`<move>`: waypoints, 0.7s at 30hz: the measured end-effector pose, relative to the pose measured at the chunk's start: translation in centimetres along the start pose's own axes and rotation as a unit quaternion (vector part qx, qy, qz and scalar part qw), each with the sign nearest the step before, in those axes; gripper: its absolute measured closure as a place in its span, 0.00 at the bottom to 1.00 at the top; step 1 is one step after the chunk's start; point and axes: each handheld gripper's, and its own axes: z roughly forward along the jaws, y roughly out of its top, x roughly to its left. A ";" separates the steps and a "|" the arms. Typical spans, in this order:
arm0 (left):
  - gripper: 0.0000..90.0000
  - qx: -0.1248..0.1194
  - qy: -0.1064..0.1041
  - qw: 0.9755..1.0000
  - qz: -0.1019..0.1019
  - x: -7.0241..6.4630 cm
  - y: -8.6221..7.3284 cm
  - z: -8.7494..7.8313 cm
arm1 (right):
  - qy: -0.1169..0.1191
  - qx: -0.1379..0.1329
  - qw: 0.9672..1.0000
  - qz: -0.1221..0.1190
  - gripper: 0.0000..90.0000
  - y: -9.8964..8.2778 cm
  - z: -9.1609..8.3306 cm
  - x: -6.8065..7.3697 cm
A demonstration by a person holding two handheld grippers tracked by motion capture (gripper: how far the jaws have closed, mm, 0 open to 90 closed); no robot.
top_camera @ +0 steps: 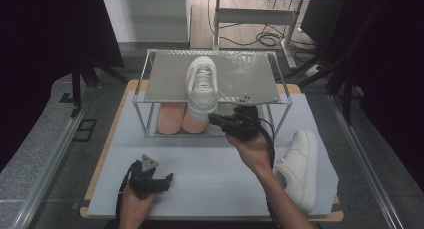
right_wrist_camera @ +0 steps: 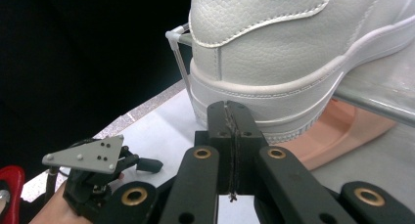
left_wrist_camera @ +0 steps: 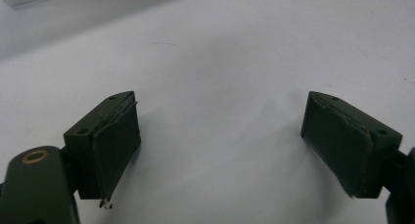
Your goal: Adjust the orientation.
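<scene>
A white sneaker [top_camera: 201, 86] lies on the top shelf of a metal shoe rack [top_camera: 250, 74], its heel [right_wrist_camera: 274, 48] hanging over the front edge. My right gripper [top_camera: 213, 119] is shut with nothing between its pads. Its tips [right_wrist_camera: 229, 109] sit just below and in front of that heel's sole; I cannot tell whether they touch it. A pair of pink shoes [top_camera: 172, 118] stands on the lower shelf [right_wrist_camera: 342, 131]. My left gripper [top_camera: 167, 179] rests low over the pale mat at the front left, open and holding nothing [left_wrist_camera: 220, 99].
A second white sneaker [top_camera: 300, 169] lies on the mat's right side, beside my right forearm. The pale mat [top_camera: 200, 154] covers the wooden table between the rack and the front edge. Dark curtains and metal rails flank the table.
</scene>
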 end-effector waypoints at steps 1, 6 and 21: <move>0.16 0.000 0.000 1.000 0.000 0.0 0.0 0.0 | 0.000 0.000 1.000 0.001 0.99 0.1 0.3 0.0; 0.16 0.000 0.000 1.000 0.000 0.0 0.0 0.0 | -0.003 0.002 1.000 0.001 0.99 0.6 1.6 -0.1; 0.16 -0.001 0.000 1.000 0.000 0.0 0.0 0.0 | -0.020 0.003 1.000 0.008 1.00 1.8 3.7 -1.7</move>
